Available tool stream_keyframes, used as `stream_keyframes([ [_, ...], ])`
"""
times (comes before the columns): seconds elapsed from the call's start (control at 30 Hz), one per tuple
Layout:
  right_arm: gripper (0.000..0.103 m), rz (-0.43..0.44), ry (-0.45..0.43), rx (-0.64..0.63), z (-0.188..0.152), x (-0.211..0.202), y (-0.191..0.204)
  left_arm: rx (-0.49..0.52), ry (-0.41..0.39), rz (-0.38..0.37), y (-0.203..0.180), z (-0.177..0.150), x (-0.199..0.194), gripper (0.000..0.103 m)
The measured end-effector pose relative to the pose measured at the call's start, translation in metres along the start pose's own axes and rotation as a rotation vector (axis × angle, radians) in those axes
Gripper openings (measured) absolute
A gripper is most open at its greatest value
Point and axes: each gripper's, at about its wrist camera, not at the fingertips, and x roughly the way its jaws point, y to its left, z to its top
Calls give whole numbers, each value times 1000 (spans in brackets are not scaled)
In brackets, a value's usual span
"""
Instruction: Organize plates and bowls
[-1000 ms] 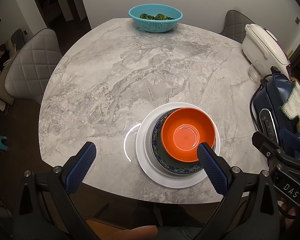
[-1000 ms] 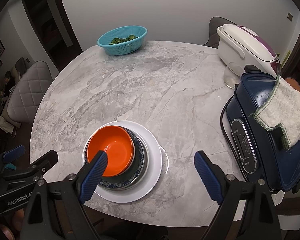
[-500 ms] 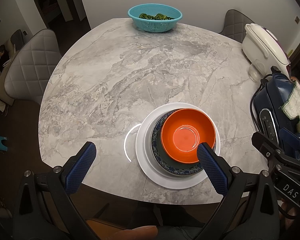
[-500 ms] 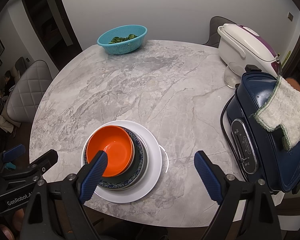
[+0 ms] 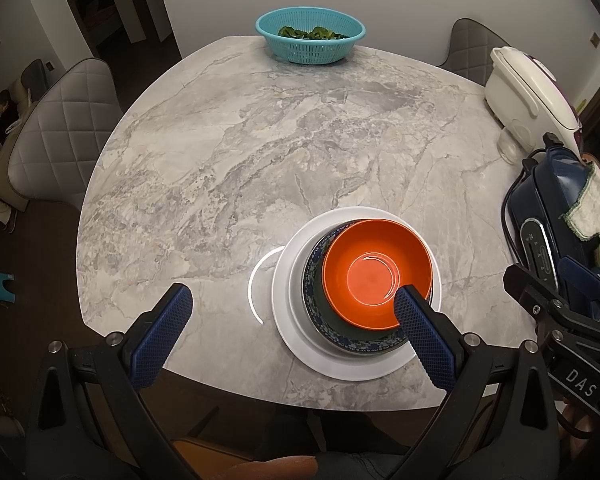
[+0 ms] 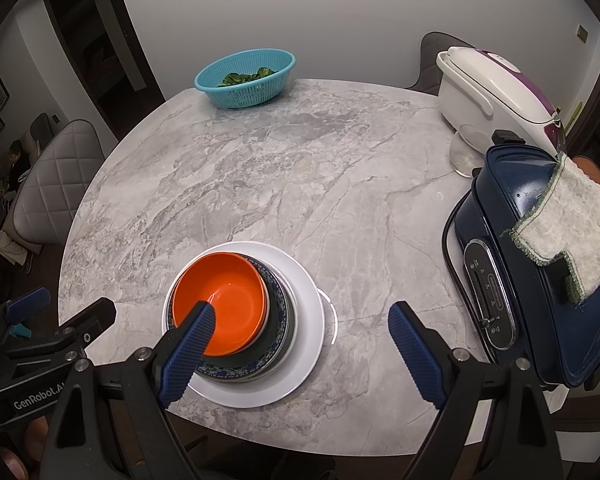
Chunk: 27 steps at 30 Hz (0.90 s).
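the left gripper (image 5: 290, 328) has its jaws spread wide, gripping nothing; its ribbed blue rubber pads hang above the near edge of the round, grey-veined marble counter (image 5: 228, 152). just ahead of its right jaw sits the stack: a glossy orange bowl (image 5: 376, 272), round and deep, nested in a dark bowl with a blue patterned rim (image 5: 314, 304), both on a flat white plate (image 5: 288, 280). the right jaw's tip overlaps the orange bowl's near rim in view; whether it touches cannot be told.

the right gripper (image 6: 300, 344) also has its jaws wide apart and empty. in its view the stack lies at the left jaw, the orange bowl (image 6: 228, 296) partly behind that pad, the white plate (image 6: 308, 312) reaching between the jaws.

far beyond the jaws, a perforated teal plastic colander (image 5: 310, 40) holds leafy greens. off the right jaw stand a navy appliance (image 6: 540, 288) draped with a nubby white cloth (image 6: 572, 228), and a smooth white rice cooker (image 6: 488, 88).
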Motion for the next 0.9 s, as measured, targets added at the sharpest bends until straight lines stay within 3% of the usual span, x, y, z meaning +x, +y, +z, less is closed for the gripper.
stream_keyframes([
  [0.9,90,0,6,-4,-1,3,2,9,3,-3,2,4,3,102],
])
